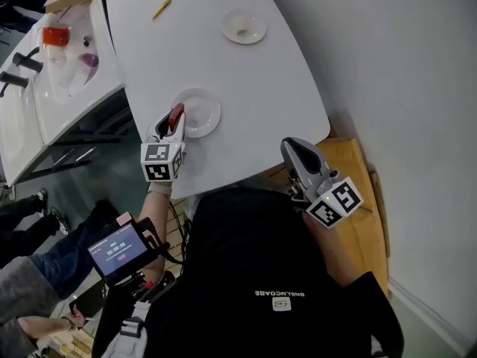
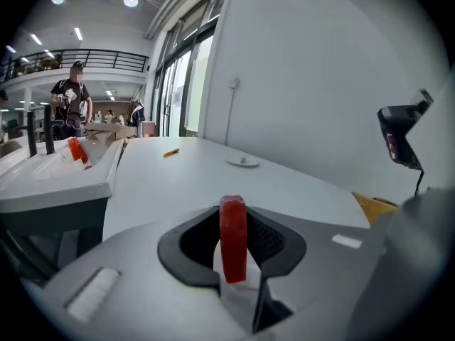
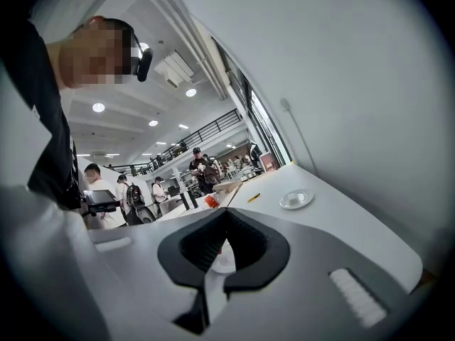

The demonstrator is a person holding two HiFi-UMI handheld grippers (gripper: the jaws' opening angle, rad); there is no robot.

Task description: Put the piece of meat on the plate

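A red piece of meat (image 1: 176, 115) stands upright between the jaws of my left gripper (image 1: 170, 125), which is shut on it. It hangs over the left rim of the near white plate (image 1: 201, 114) on the white table (image 1: 253, 88). In the left gripper view the meat (image 2: 232, 236) sticks up between the black pads of the left gripper (image 2: 234, 251). My right gripper (image 1: 296, 154) is off the table's front edge, its jaws together with nothing in them. In its own view the right gripper (image 3: 212, 279) looks across the table, and the near plate (image 3: 222, 260) shows through the jaws.
A second small plate (image 1: 244, 27) with a pale bit on it and a yellow pencil (image 1: 162, 8) lie at the far end of the table. A sink counter (image 1: 52, 88) stands to the left. A cardboard box (image 1: 358, 192) sits below my right gripper. People stand nearby.
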